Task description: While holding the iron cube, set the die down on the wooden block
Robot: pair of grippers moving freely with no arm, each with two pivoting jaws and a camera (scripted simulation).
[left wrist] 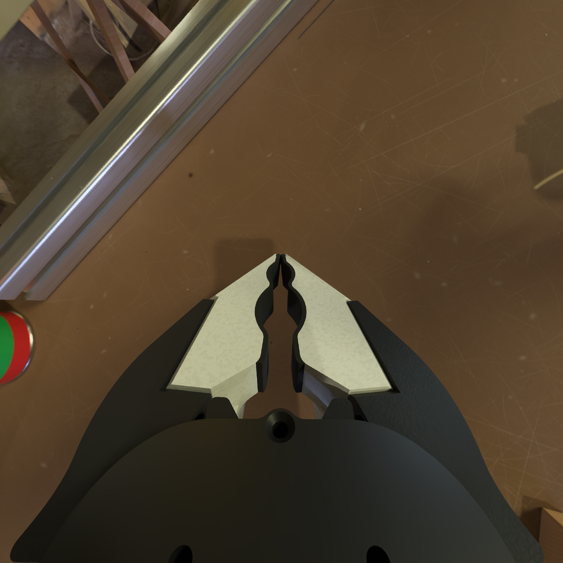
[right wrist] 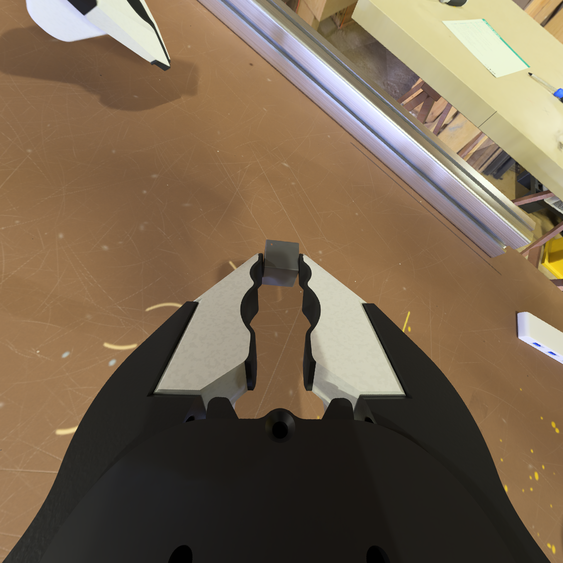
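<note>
The right gripper (right wrist: 281, 262) is clamping the iron cube (right wrist: 280, 262) between its fingertips, above the brown table (right wrist: 152, 198). The left gripper (left wrist: 280, 256) is hanging with its fingertips pressed together, gripping nothing. A red-and-green can (left wrist: 13, 347) is standing at the left edge, near a metal rail (left wrist: 122, 146).

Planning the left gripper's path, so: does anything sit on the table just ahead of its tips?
Nothing visible does: the left gripper is shut over bare table. A red-and-green can sits far off to the left. The die shows in neither view, so the way to it cannot be judged.
</note>
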